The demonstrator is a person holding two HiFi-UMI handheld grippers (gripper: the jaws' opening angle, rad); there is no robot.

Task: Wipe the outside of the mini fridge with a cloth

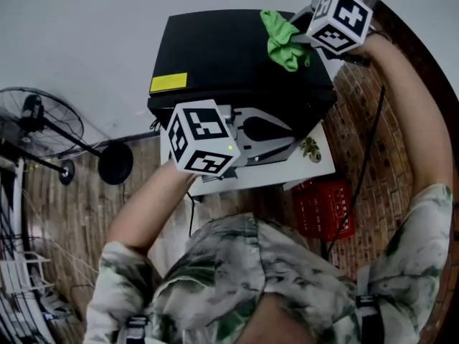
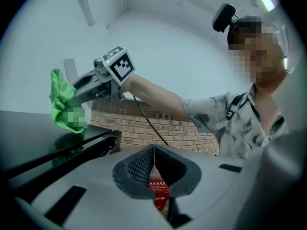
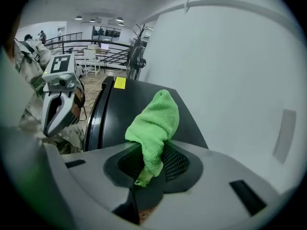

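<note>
Head view: my right gripper [image 1: 295,39] is over the far right corner of the black mini fridge [image 1: 229,56], with the green cloth [image 1: 285,40] bunched at its tips. My left gripper [image 1: 278,136] is low by the fridge's front edge. Left gripper view: jaws pressed together, nothing between them, cloth up ahead to their left. Right gripper view: jaws clamped on the cloth, fridge top stretching away just beyond it.

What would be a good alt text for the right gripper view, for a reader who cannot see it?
The right gripper clamps a green cloth over the top of the black mini fridge, which bears a yellow sticker. The left gripper is at the left.
</note>
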